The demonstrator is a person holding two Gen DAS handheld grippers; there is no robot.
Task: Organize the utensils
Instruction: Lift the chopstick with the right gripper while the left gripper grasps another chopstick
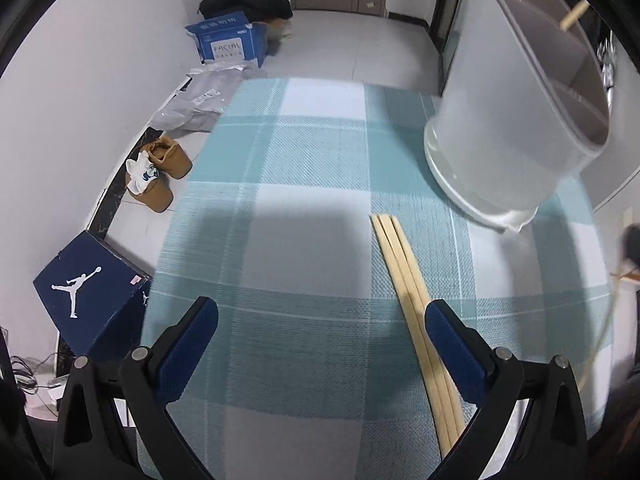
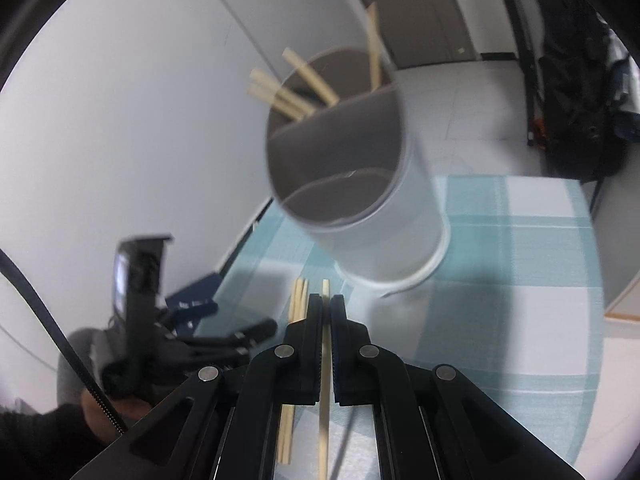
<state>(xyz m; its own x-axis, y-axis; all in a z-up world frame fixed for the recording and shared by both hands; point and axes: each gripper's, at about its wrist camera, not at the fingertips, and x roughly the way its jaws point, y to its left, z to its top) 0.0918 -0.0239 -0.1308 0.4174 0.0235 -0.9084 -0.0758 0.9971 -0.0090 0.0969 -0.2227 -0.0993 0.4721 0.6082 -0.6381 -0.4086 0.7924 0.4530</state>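
The left gripper [image 1: 320, 320] is hanging over the checked tablecloth [image 1: 304, 208] with its jaws spread wide and nothing between them; three chopsticks [image 1: 404, 276] are lying side by side on the cloth, running under its right-hand finger [image 1: 448, 340]. Beyond them a grey utensil holder [image 1: 512, 120] is standing on the cloth, split into compartments, with more chopsticks [image 2: 288, 96] poking out of the far one.

The right gripper [image 2: 326, 300] is pinching a single chopstick [image 2: 324, 412] between nearly closed jaws, its tip sticking out just past the fingertips and pointing towards the holder. The loose ones are sitting just to the left of it in that view.

On the floor beside the table, a dark blue shoebox [image 1: 88, 292] is showing the white Jordan jumping-figure logo. Farther back a blue carton [image 1: 228, 40] is reading "FACIAL", the rest of its print being too small to make out. A pair of tan shoes [image 1: 160, 172] is lying between them.
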